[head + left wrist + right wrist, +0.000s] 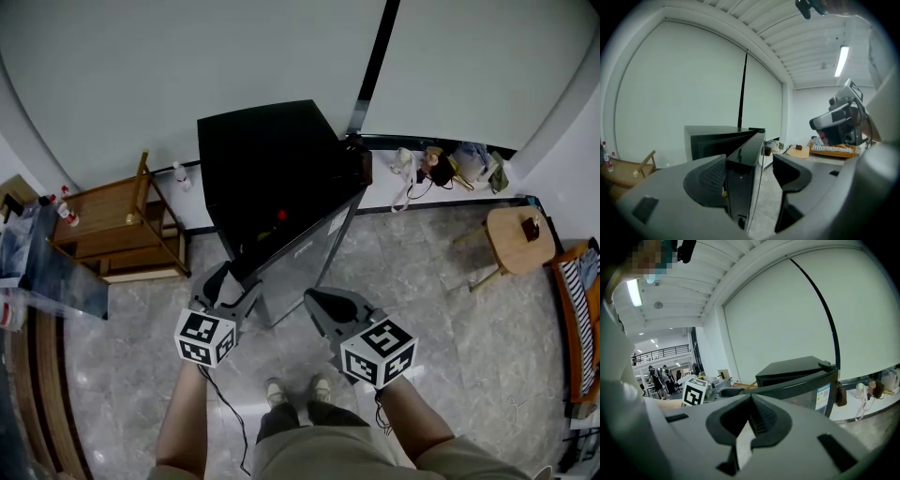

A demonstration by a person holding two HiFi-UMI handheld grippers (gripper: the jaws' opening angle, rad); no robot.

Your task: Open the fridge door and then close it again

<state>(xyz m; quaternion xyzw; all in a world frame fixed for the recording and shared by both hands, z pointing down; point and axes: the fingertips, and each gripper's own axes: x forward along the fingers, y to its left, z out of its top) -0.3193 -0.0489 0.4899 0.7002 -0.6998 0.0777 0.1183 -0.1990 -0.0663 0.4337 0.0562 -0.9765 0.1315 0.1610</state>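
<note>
A small black fridge (267, 164) stands against the wall with its door (305, 258) swung partly out towards me. My left gripper (232, 281) is at the door's free edge. In the left gripper view the door edge (745, 187) stands between its widely open jaws: the left pad (710, 176) lies close against it and the right finger (787, 173) is apart from it. My right gripper (323, 305) hangs in front of the door face, apart from it. In the right gripper view its jaws (751, 416) are shut on nothing, with the door (811, 390) just beyond.
A wooden rack (117, 225) stands left of the fridge and a glass-topped table (47, 272) nearer left. A round wooden stool (516, 239) and an orange shelf (581, 319) are at the right. Small items line the wall ledge (450, 169). My shoes (295, 389) are on the tiled floor.
</note>
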